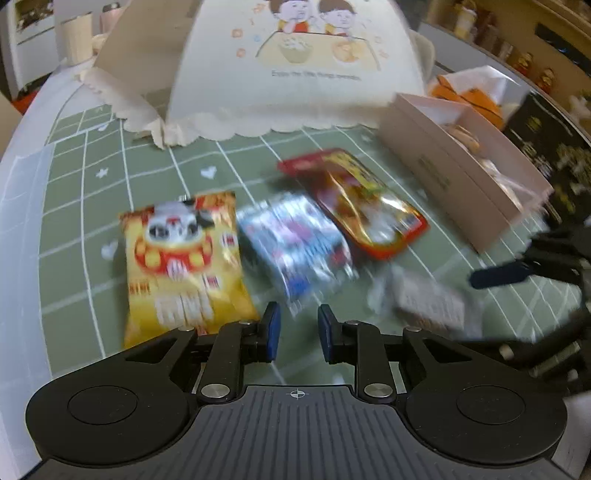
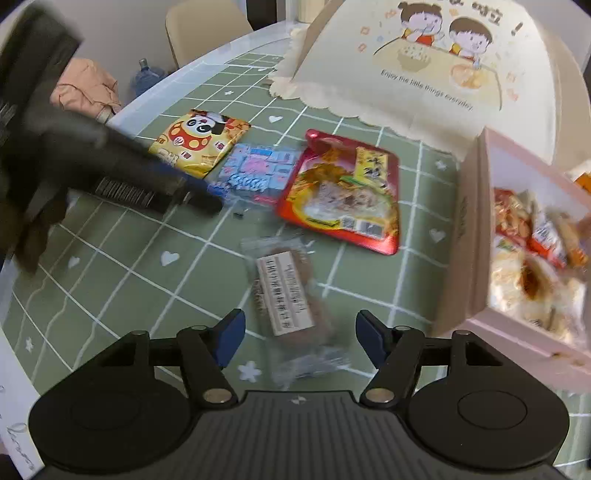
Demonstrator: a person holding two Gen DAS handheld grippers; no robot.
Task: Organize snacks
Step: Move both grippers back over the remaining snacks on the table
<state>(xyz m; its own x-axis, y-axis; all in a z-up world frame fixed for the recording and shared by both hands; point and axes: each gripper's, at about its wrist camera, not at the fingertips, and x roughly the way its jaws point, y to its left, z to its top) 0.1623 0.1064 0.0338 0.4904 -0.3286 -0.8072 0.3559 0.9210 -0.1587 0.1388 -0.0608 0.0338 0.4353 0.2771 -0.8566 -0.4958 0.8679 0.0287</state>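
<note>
Several snack packs lie on the green checked tablecloth (image 2: 110,280): a yellow panda bag (image 1: 181,258) (image 2: 201,142), a blue pack (image 1: 299,243) (image 2: 255,171), a red pouch (image 1: 354,199) (image 2: 345,192) and a clear-wrapped brown snack with a white label (image 2: 288,291) (image 1: 428,302). A pink box (image 2: 476,236) (image 1: 450,181) at the right holds several snacks. My left gripper (image 1: 297,328) is open by a narrow gap, empty, just short of the blue pack. My right gripper (image 2: 300,341) is wide open, its fingers on either side of the brown snack's near end.
A cream food cover (image 1: 295,66) (image 2: 424,62) with a cartoon of two children stands at the back. The left gripper shows blurred at the left of the right wrist view (image 2: 122,173). A chair (image 2: 203,29) and pink cloth (image 2: 86,88) lie beyond the table's edge.
</note>
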